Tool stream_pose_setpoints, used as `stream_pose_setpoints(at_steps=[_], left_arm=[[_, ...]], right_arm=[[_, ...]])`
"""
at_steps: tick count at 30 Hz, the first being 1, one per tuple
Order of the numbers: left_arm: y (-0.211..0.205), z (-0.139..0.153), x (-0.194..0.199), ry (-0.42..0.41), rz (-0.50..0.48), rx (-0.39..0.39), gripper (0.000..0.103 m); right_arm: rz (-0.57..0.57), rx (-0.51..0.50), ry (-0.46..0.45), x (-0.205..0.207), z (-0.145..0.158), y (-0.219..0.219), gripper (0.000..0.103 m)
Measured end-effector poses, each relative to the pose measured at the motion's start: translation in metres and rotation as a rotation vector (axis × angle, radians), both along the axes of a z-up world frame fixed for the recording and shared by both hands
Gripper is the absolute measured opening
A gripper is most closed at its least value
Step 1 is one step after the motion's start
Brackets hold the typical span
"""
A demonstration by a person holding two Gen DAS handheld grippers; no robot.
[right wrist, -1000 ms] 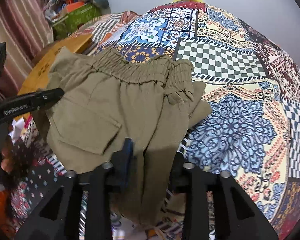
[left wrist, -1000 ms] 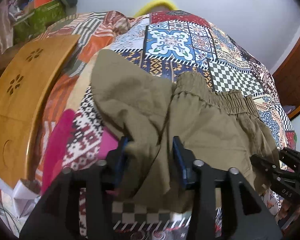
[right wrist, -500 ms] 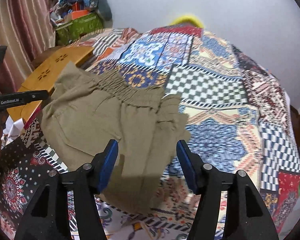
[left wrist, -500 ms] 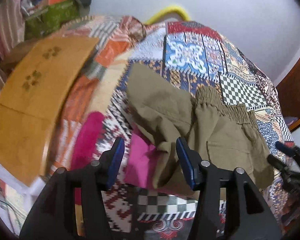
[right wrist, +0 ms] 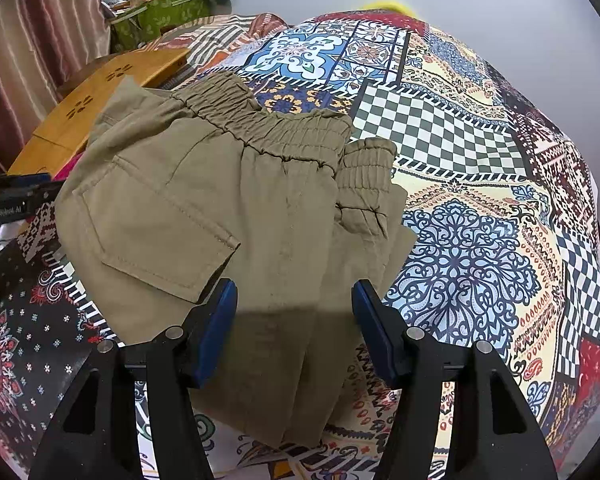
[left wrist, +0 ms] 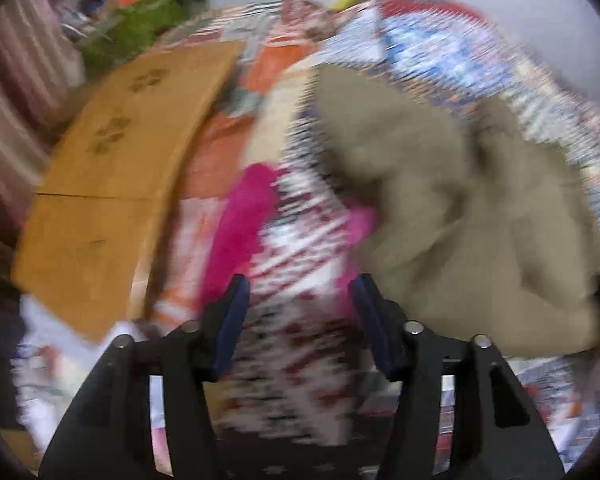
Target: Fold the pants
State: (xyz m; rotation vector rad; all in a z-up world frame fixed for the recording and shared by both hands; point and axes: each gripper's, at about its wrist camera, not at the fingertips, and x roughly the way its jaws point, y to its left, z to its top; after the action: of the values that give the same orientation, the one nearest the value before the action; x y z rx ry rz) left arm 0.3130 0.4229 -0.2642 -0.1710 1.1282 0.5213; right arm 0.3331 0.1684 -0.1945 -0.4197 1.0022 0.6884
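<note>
Right wrist view: the right gripper [right wrist: 294,312] stands with jaws apart above the pants [right wrist: 228,216], pads clear of the cloth. The khaki pants lie folded on the patchwork bedspread [right wrist: 468,248], waistband toward the wall. In the blurred left wrist view, the left gripper [left wrist: 298,310] is closing, seemingly with only bedspread between its fingers; the pants [left wrist: 460,216] lie just right of it.

I see olive-khaki pants [right wrist: 220,216] on a patchwork bedspread [right wrist: 460,240]: blue floral, black-white checks, pink patches. Orange-brown wooden board [right wrist: 112,92], green box [right wrist: 160,16], striped maroon curtain [right wrist: 32,40].
</note>
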Motion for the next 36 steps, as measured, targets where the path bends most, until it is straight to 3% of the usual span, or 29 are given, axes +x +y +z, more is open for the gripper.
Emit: stream_pose_setpoints(at_steps=[2,6,8,10,11,15,19,24,27,28,30,32,33,34,36], left_arm=[[0.010,-0.008,-0.008,0.029,0.017,-0.042,0.039],[0.017,0.022,-0.023,-0.115,0.016,-0.125,0.039],[0.012,0.041,-0.019,-0.182,-0.002,-0.119,0.047],[0.008,0.053,-0.010,-0.220,-0.009,-0.111,0.067],[0.006,0.056,-0.001,-0.235,-0.013,-0.112,0.069],[0.007,0.034,0.041,-0.161,-0.024,-0.124,0.072],[0.012,-0.003,0.062,-0.038,-0.029,-0.059,0.073],[0.026,-0.001,0.049,-0.064,0.001,-0.032,0.076],[0.039,-0.006,0.045,0.014,0.076,0.066,0.055],[0.046,-0.009,0.041,0.025,0.086,0.031,0.052],[0.052,-0.005,0.030,-0.017,0.084,-0.056,0.052],[0.046,0.012,0.020,-0.098,0.052,-0.083,0.053],[0.040,0.019,0.020,-0.125,0.034,-0.091,0.058],[0.035,0.029,0.020,-0.158,0.016,-0.103,0.069],[0.025,0.040,0.027,-0.199,0.002,-0.103,0.078]], right_arm=[[0.000,-0.003,-0.004,-0.001,-0.001,0.001,0.057],[-0.002,0.006,0.000,0.000,0.000,0.001,0.057],[-0.005,0.011,0.007,0.001,-0.001,0.000,0.057],[-0.008,0.018,0.013,0.001,0.000,-0.001,0.057],[-0.009,0.021,0.016,0.001,0.000,-0.001,0.057],[-0.012,0.043,0.029,0.002,0.005,-0.004,0.057],[0.003,0.041,0.032,0.007,0.007,-0.001,0.057],[0.017,0.007,0.024,0.010,-0.003,0.000,0.057],[0.010,0.007,0.021,0.009,-0.005,-0.002,0.057],[0.011,0.005,0.018,0.009,-0.004,-0.001,0.057],[0.012,0.006,0.018,0.009,-0.002,-0.002,0.057],[0.011,0.012,0.022,0.010,-0.001,-0.003,0.057],[0.008,0.018,0.026,0.010,0.000,-0.003,0.057],[0.000,0.027,0.033,0.011,0.001,-0.004,0.057],[-0.016,0.054,0.050,0.013,0.003,-0.006,0.057]])
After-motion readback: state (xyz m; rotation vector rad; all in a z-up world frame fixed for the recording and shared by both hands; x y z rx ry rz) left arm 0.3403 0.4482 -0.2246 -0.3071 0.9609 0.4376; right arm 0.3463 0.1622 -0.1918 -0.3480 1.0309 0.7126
